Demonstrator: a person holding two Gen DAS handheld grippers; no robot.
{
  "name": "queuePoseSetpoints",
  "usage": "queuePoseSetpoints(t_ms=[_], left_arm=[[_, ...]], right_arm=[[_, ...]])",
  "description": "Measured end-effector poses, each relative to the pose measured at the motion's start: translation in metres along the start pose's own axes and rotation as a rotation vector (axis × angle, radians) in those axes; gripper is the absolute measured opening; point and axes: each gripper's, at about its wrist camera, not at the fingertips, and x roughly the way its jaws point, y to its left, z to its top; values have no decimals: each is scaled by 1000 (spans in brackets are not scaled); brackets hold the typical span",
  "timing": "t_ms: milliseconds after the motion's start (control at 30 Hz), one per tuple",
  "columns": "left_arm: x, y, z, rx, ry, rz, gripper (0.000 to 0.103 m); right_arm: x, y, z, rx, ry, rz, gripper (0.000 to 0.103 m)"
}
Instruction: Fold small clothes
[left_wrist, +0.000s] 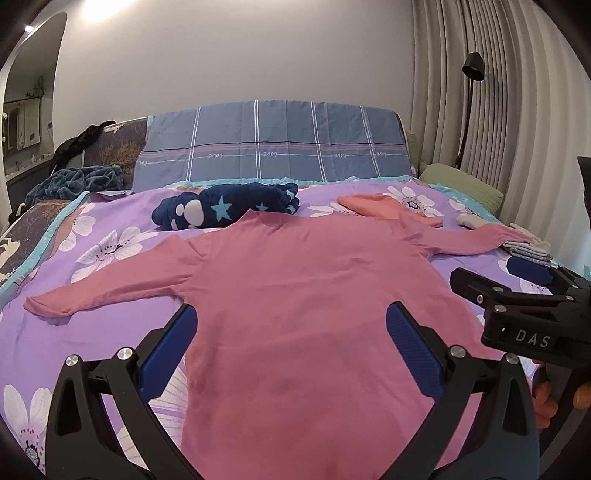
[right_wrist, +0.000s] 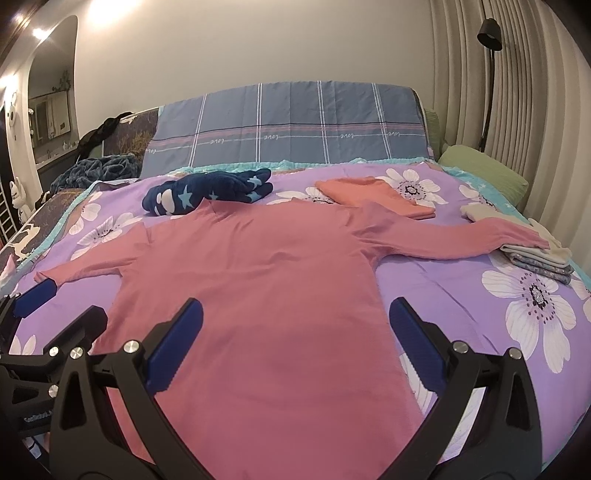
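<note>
Both grippers wide apart | pink shirt (left_wrist: 295, 295) flat | bed (left_wrist: 110, 332)

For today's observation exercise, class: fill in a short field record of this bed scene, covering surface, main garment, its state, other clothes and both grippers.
surface: purple floral bedspread
main garment: pink long-sleeved top
state: flat, sleeves spread, unfolded
behind it: navy star-print fleece bundle; folded orange garment
under right cuff: stack of folded pale cloths
left gripper: open, empty
right gripper: open, empty
</note>
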Motion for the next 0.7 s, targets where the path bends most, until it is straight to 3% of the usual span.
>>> queuePoseSetpoints(t_ms=[367,700], left_arm=[[20,30,-5,-71,43,-40,102],[33,86,-11,-195,83,-39,102]], right_arm=[[28,20,4,-34,44,-21,101],[53,43,11,-86,70,-23,101]])
